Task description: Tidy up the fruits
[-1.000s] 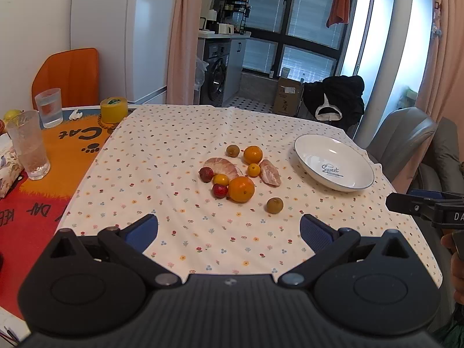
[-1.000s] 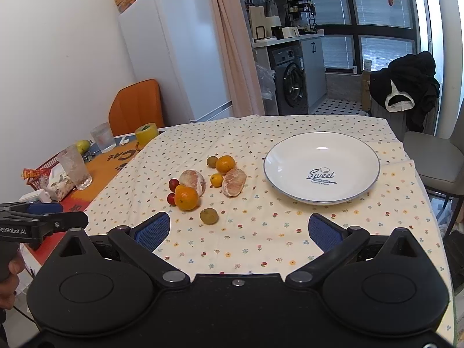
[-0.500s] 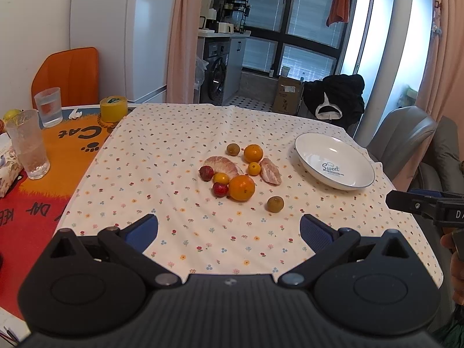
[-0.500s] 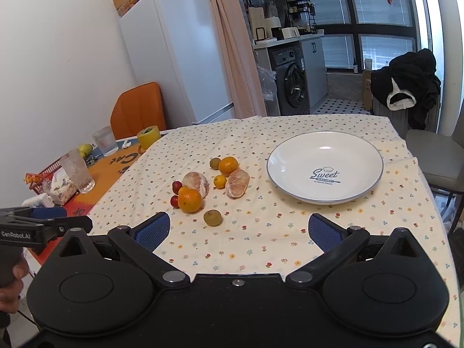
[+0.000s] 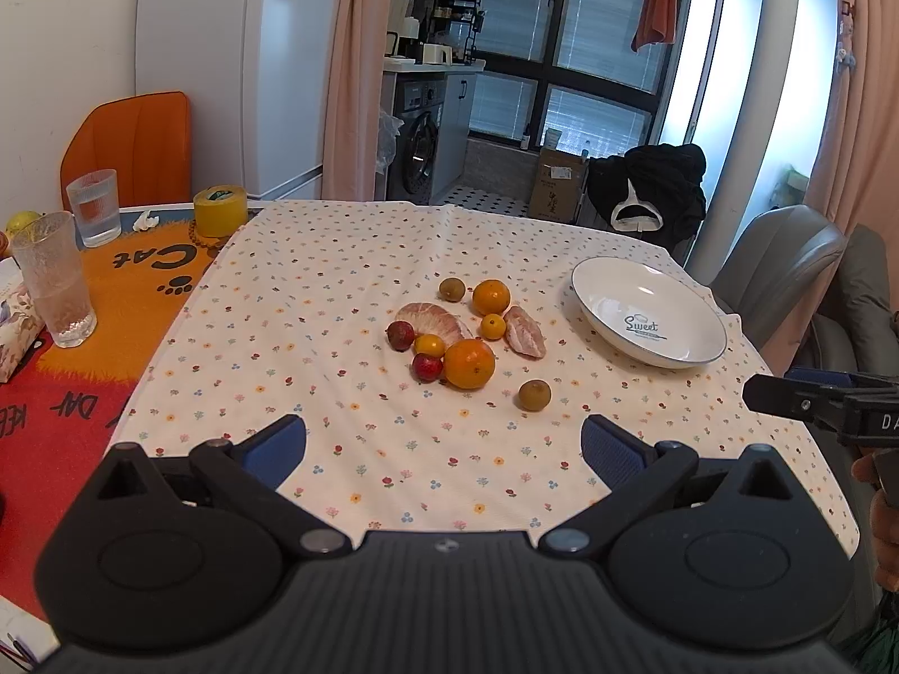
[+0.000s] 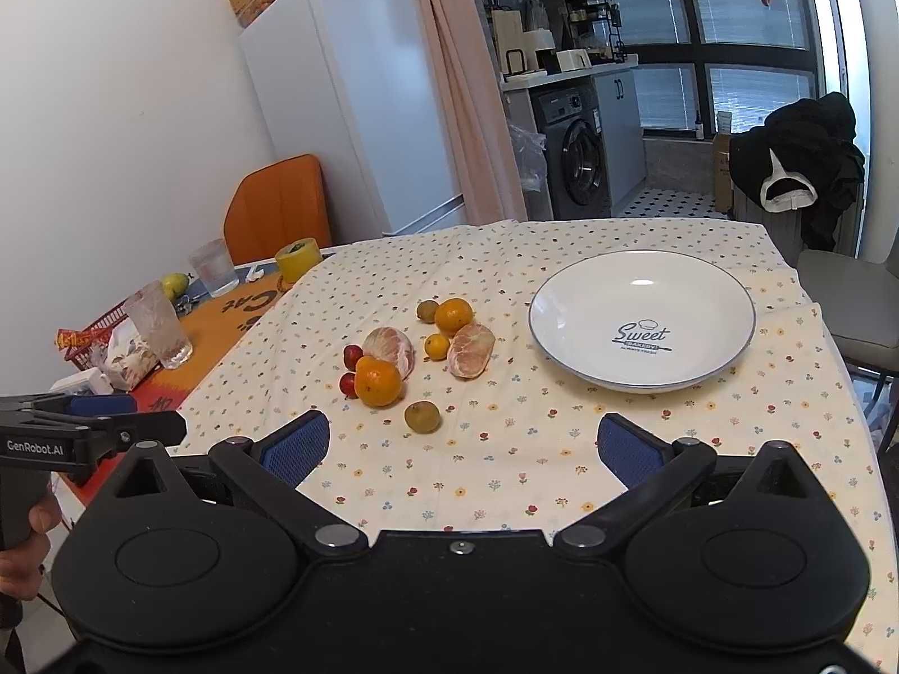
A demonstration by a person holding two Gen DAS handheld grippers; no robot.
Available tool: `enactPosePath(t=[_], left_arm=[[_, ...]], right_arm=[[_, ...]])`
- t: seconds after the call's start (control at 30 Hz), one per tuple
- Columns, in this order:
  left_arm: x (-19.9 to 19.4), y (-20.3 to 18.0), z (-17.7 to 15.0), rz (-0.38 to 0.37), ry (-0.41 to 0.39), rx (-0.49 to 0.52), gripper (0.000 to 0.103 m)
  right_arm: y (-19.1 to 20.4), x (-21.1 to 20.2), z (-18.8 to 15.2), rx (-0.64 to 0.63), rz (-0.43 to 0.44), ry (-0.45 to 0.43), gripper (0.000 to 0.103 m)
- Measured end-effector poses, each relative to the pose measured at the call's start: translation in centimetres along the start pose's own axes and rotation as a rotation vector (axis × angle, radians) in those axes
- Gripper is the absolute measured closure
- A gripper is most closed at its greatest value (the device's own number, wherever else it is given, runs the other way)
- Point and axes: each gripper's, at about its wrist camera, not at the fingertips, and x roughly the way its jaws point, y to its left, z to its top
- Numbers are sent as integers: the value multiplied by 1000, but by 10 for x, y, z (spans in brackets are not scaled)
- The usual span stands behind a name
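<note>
Left gripper [image 5: 444,443]: jaws spread wide, nothing held, low at the near edge of the surface [image 5: 348,292]. At its 12 o'clock, the fruit cluster: large orange [image 5: 469,364], two peeled pomelo pieces [image 5: 432,319], small reds and yellows, all loose on the cloth; one brown-green fruit [image 5: 534,395] apart at the cluster's 5 o'clock. Plate [image 6: 567,331] at 1 o'clock, bare. Right gripper [image 6: 463,441]: jaws released, empty. Judgement: nothing sorted yet; all fruit left to move.
</note>
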Motion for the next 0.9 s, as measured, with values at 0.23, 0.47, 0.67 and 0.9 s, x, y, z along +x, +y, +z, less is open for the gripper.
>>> enactPosePath(t=[0.23,0.47,0.67,0.9], left_arm=[[0,0,0,0,0,0,0],[2,2,-2,-2,0,3,0],[2,1,-2,-1,0,2,0],[9,0,-3,0,9,-11,0]], right_arm=[[-1,0,0,0,-6,3,0],[-1,0,0,-3,-12,1,0],[1,2,0,-17,-13,5,0],[0,10,1,-26,-19,4,0]])
